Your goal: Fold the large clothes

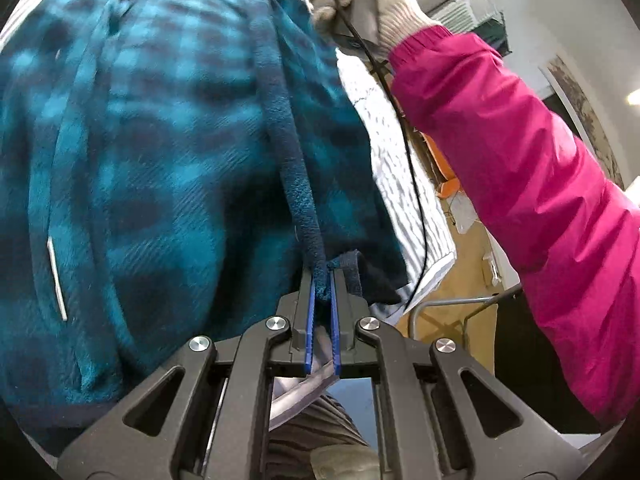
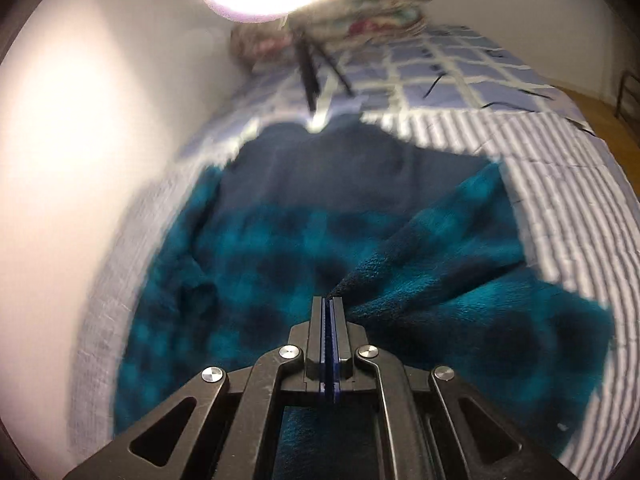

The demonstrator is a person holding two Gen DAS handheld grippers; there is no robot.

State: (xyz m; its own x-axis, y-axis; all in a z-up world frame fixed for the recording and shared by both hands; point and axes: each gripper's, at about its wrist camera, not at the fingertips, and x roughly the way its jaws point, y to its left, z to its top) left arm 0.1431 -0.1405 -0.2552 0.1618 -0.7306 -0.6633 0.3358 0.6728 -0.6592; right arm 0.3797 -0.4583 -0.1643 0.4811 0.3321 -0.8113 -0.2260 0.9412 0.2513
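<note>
Down at 6 o'clock in your left wrist view, your left gripper (image 1: 323, 280) has its blue pads (image 1: 310, 312) nearly together, nipping a thick rolled hem of the teal plaid fleece garment (image 1: 160, 160). Only a narrow edge sits between those pads, so if you pull hard, that fuzzy hem could slide straight out. From there the hem runs tight toward 12 o'clock, up to your gloved right hand (image 1: 360, 0) in its pink sleeve (image 1: 500, 140), with a black cable (image 1: 416, 184) trailing close by the fabric at 2 o'clock; I'd judge it could snag the cloth as you swing across

Over in the right wrist view, your right gripper (image 2: 327, 300) is fully closed at 6 o'clock, and a fold of the same fleece (image 2: 420, 260) runs off its tips toward 2 o'clock. It looks caught there, though the blur makes it hard to tell how much cloth is actually pinched. A thin bite on a fast-moving hand is the risk: the fold may slip free mid-swing and flop crooked

The garment lies spread beneath, on the striped quilt (image 2: 560, 200), its dark lining (image 2: 340, 168) open toward 12 o'clock. At 9 o'clock it crowds the white wall (image 2: 80, 120), so bunching there could spoil a flat fold. Further off at 12 o'clock, a black tripod-like stand (image 2: 308, 76) rests on the checked bedcover (image 2: 440, 68); a wide swing could clip it
</note>
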